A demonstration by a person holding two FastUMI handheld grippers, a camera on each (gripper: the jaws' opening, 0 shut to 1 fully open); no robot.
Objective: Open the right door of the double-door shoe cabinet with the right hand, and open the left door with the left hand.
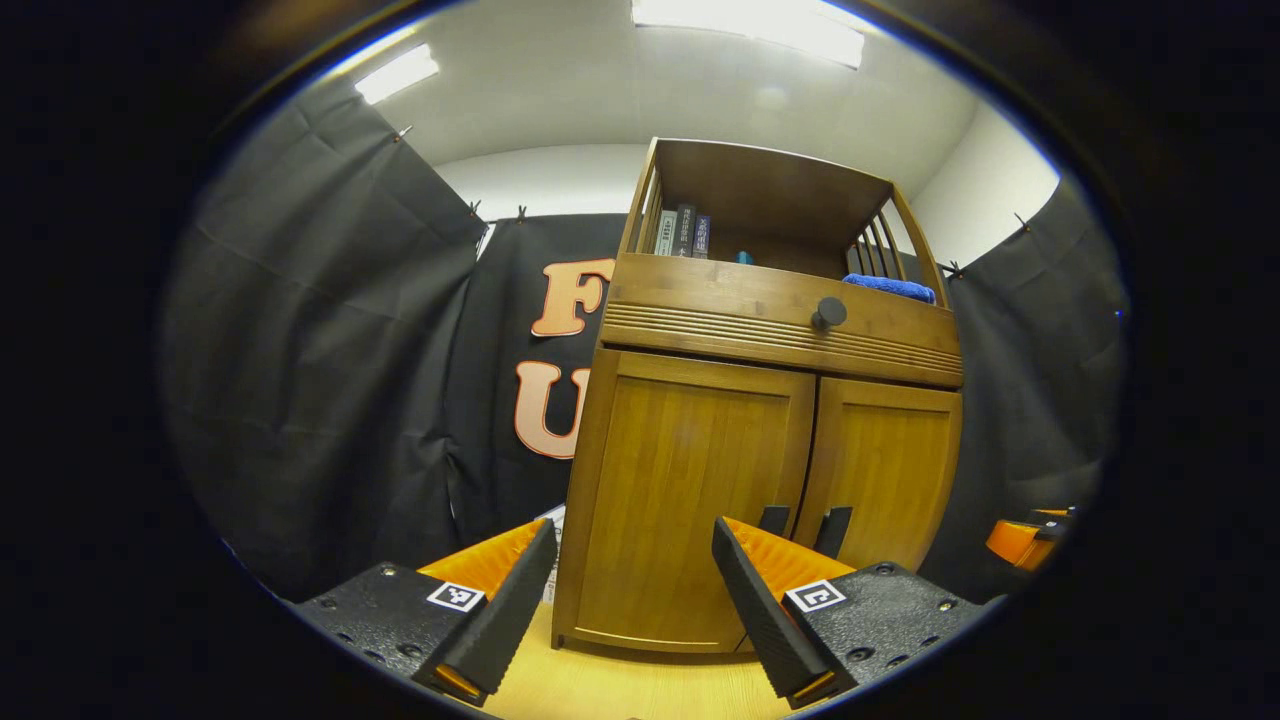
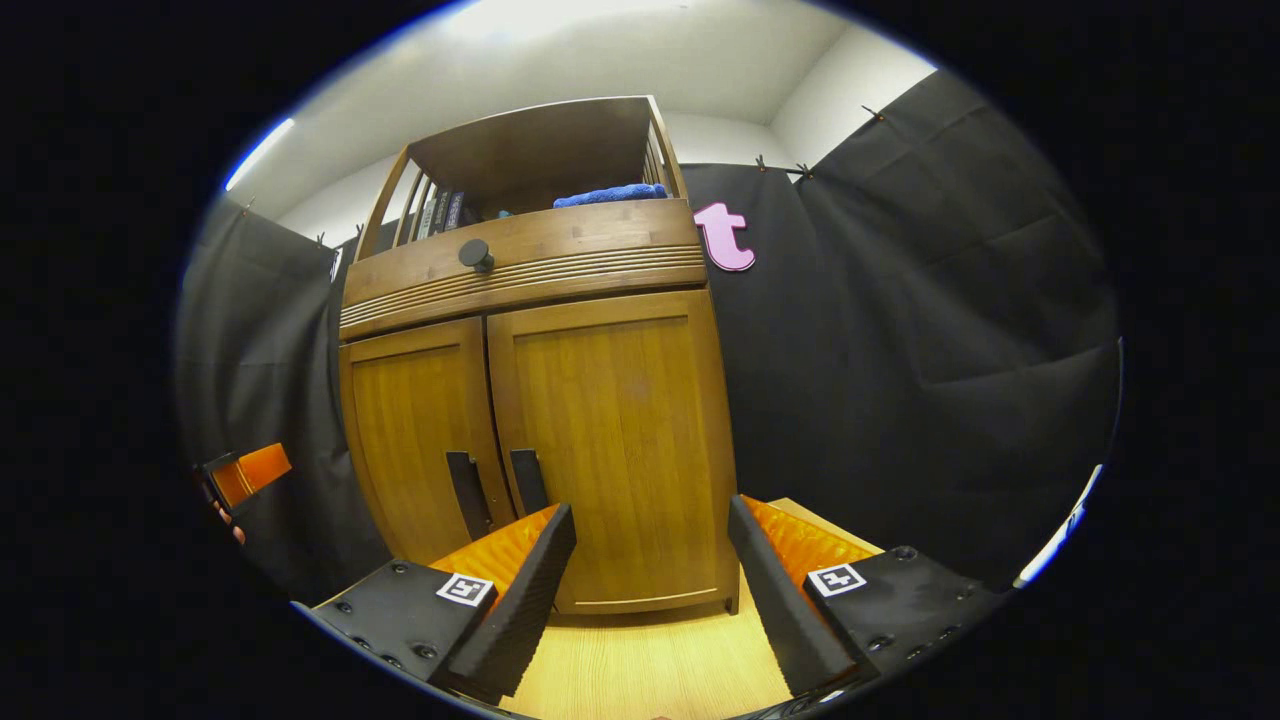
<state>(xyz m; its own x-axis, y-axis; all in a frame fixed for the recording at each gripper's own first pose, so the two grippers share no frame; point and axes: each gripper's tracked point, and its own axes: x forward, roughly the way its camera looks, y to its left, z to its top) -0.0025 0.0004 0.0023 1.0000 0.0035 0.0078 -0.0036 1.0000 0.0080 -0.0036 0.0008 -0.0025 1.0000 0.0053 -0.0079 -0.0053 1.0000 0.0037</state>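
Plainly both doors are closed; the right tool [image 2: 650, 570] and left tool [image 1: 635, 590], each wide open and empty, could snag the neighbouring handle [image 2: 528, 480], the two sitting side by side ahead.

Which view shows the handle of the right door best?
The right gripper view: the right door handle stands nearly whole above the left finger. In the left gripper view the same handle is partly hidden behind a finger.

Shoe cabinet [image 1: 690, 480] — glossy varnished wood

honey-brown cabinet [image 2: 600, 400], blue towel [image 2: 610, 194]
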